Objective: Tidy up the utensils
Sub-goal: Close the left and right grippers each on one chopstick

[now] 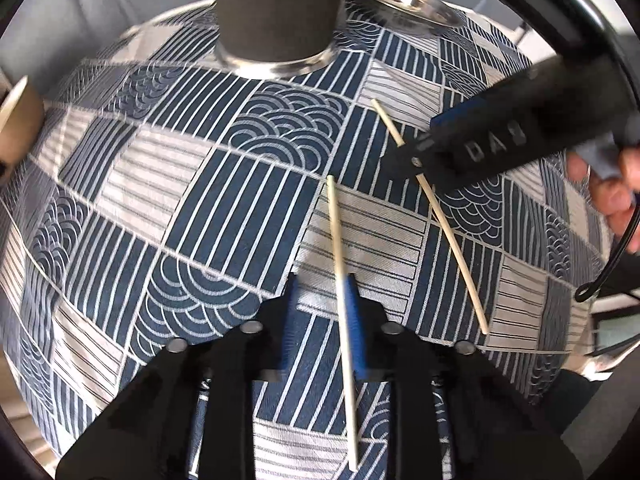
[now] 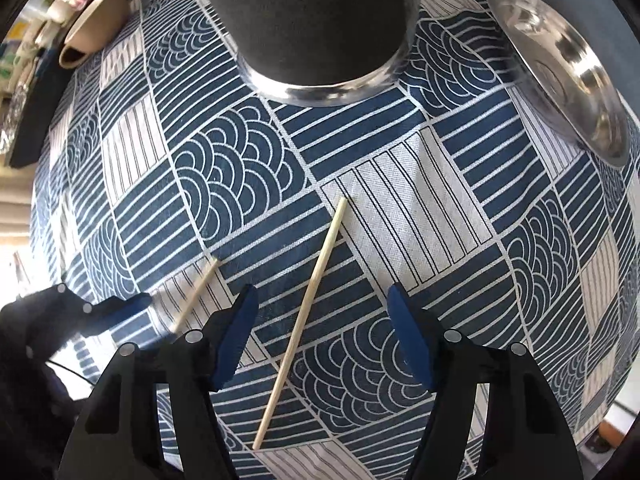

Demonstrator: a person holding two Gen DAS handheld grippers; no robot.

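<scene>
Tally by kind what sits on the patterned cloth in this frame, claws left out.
Chopsticks: 2, one between the left claw's pads, one between the right claw's open pads.
Dark cylindrical holder: 1
Shiny metal dish: 1
Tan mug at the cloth's edge: 1
Total: 5
</scene>
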